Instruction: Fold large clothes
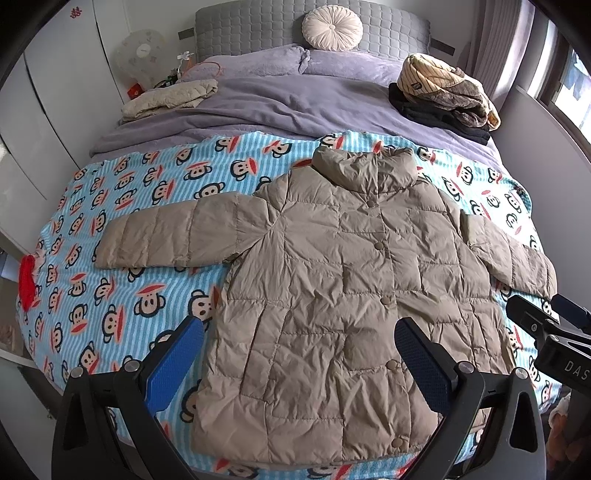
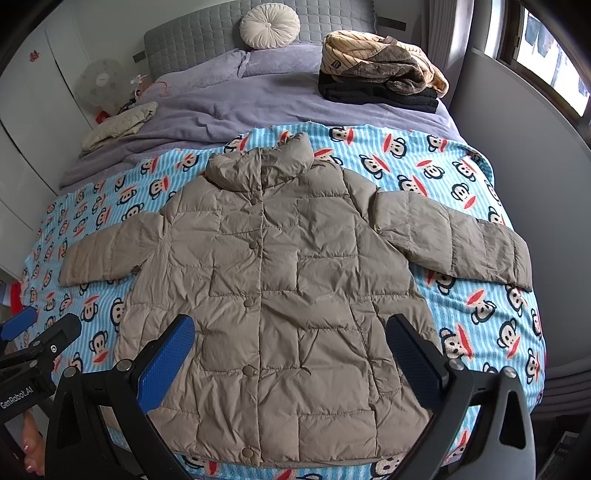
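Beyond both spread-jawed grippers, left gripper and right gripper, lies the flat jacket, untouched.

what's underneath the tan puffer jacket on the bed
The tan puffer jacket lies flat, buttoned, on a blue striped monkey-print blanket, which shows all around it. Whatever is beneath the jacket's body is covered.

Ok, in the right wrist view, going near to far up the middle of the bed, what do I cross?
Beige quilted puffer jacket → blue striped monkey-print blanket → lavender fleece duvet → round cream pleated cushion against the grey quilted headboard.
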`<state>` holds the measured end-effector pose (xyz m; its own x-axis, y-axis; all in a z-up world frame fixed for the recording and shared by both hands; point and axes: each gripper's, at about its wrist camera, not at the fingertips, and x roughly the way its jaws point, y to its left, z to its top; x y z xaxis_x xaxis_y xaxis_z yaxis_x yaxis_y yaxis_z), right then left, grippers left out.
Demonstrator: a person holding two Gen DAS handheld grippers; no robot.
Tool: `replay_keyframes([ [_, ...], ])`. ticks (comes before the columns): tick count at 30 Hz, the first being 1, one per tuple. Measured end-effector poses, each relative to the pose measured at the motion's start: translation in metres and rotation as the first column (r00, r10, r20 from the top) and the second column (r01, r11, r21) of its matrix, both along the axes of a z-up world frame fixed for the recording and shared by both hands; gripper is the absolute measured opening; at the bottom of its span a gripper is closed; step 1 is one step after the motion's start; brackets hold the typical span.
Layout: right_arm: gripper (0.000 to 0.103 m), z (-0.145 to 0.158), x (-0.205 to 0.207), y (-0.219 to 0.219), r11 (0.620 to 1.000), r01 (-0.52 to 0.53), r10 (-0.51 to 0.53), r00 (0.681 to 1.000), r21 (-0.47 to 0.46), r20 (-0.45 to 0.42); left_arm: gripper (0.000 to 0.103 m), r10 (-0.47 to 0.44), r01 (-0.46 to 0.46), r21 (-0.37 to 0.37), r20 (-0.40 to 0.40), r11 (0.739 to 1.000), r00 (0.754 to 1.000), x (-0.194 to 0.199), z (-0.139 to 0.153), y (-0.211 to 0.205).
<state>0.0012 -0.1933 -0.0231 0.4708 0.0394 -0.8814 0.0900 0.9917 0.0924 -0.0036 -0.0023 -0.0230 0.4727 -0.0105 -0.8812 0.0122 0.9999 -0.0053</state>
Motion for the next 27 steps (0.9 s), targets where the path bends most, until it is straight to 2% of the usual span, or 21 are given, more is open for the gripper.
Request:
replay_keyframes([
  [19,0.103,0.000,0.002,0.001,1.000,0.001,-0.001,1.000,0.001,-0.005,0.103,-0.001,0.001,0.002,-0.006,1.000,1.000,0.003,0.001,0.001],
  [27,0.103,-0.004,-0.003,0.004,1.000,-0.003,0.003,1.000,0.018,-0.011,0.103,0.003,-0.003,-0.014,-0.028,1.000,1.000,-0.001,-0.011,0.001],
])
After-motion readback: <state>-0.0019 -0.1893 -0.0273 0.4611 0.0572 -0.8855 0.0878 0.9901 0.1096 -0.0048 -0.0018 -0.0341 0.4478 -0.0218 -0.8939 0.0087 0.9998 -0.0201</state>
